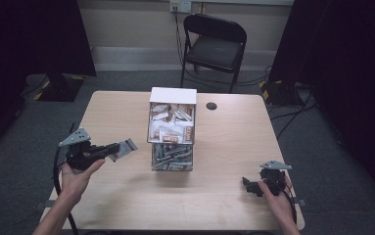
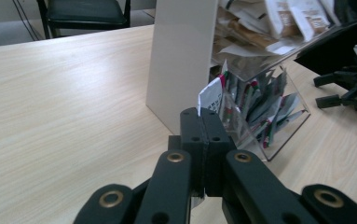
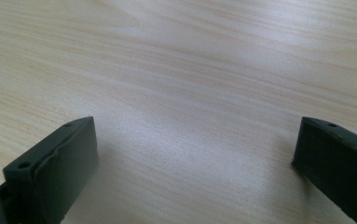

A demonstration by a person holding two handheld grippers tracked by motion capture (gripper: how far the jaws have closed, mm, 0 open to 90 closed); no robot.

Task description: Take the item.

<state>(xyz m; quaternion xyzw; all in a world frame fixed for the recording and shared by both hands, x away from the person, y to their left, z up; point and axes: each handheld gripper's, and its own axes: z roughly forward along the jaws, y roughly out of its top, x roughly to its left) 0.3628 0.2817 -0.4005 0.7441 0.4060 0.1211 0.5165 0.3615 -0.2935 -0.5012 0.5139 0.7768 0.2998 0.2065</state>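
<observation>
A clear two-tier dispenser box (image 1: 172,129) with a white top stands at the table's middle. White and brown sachets fill its upper tier, green and grey ones (image 2: 264,109) its lower tier. My left gripper (image 1: 113,147) hovers left of the box, shut on a small grey-white sachet (image 1: 126,148) that sticks out past its tips. In the left gripper view the jaws (image 2: 203,119) are pressed together with the sachet's white edge (image 2: 212,95) above them, close to the box's side wall. My right gripper (image 1: 247,185) rests low near the table's front right, open, with bare wood between its jaws (image 3: 195,135).
A small black round disc (image 1: 211,105) lies on the table (image 1: 126,205) behind the box to the right. A black folding chair (image 1: 214,46) stands beyond the far edge. Cables run over the floor at the right, and dark curtains hang on both sides.
</observation>
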